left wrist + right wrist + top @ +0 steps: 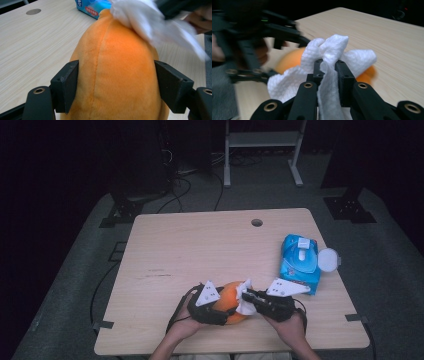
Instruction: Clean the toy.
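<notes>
At table's near edge, left hand-held gripper [116, 82] clamped on orange plush [117, 72]; right [329, 67] on white wipe [332, 50]

Item: our two hand-held grippers. Our left gripper [216, 306] and right gripper [260, 301] are both matte black, each topped by a pale grey three-cornered plate [207, 293] with small dark dots. A black cable [178, 309] loops back from the left unit. In the gripper views we note blocky black jaw pads on flat black link arms, each link carrying a brass-coloured ringed pivot [308, 85]; small screw holes mark the pad faces. Our forearms [172, 344] show no sleeves.
</notes>
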Demonstrator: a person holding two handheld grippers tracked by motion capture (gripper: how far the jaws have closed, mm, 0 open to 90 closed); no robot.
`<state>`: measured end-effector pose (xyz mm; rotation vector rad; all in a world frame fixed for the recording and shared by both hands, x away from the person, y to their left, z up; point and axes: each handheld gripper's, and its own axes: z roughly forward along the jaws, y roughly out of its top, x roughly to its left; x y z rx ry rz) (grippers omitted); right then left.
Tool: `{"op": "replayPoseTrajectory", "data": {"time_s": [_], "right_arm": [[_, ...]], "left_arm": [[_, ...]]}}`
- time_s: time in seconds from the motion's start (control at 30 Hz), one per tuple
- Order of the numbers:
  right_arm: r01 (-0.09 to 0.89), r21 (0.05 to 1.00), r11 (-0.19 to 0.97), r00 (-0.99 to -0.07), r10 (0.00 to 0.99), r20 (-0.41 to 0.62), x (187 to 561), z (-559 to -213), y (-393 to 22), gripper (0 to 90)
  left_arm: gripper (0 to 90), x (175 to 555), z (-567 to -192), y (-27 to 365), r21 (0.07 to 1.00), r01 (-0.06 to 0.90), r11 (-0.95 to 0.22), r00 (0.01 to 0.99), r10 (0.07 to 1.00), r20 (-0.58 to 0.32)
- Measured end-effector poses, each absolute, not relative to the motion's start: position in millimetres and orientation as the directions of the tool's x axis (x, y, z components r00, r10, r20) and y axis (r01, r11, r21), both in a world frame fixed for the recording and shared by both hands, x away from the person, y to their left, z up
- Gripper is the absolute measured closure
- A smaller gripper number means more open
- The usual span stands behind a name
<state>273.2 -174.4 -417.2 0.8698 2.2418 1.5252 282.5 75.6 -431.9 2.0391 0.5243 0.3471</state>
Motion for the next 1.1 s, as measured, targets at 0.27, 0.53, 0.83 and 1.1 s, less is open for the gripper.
{"op": "replayPoseTrajectory", "data": {"time_s": [0.27, 0.53, 0.83, 1.1], "right_arm": [[0.325, 0.908, 0.264, -0.744, 0.664, 0.073, 273.4, -418.1, -180.4, 78.8], [0.373, 0.902, 0.217, -0.706, 0.697, 0.125, 283.1, -421.1, -199.2, 77.8], [0.319, 0.907, 0.274, -0.735, 0.675, 0.054, 277.2, -415.9, -189.6, 77.9], [0.319, 0.914, 0.249, -0.772, 0.627, 0.099, 270.0, -416.9, -173.6, 77.9]], "left_arm": [[24.0, 279.2, -433.1, 72.2, 0.861, 0.199, -0.468, 0.878, 0.475, 0.056], [24.3, 271.4, -433.6, 61.8, 0.854, 0.157, -0.496, 0.895, 0.436, 0.089], [22.4, 278.8, -434.9, 69.7, 0.877, 0.219, -0.428, 0.876, 0.482, 0.017], [19.6, 285.7, -437.2, 74.8, 0.884, 0.279, -0.374, 0.849, 0.526, -0.045]]}}
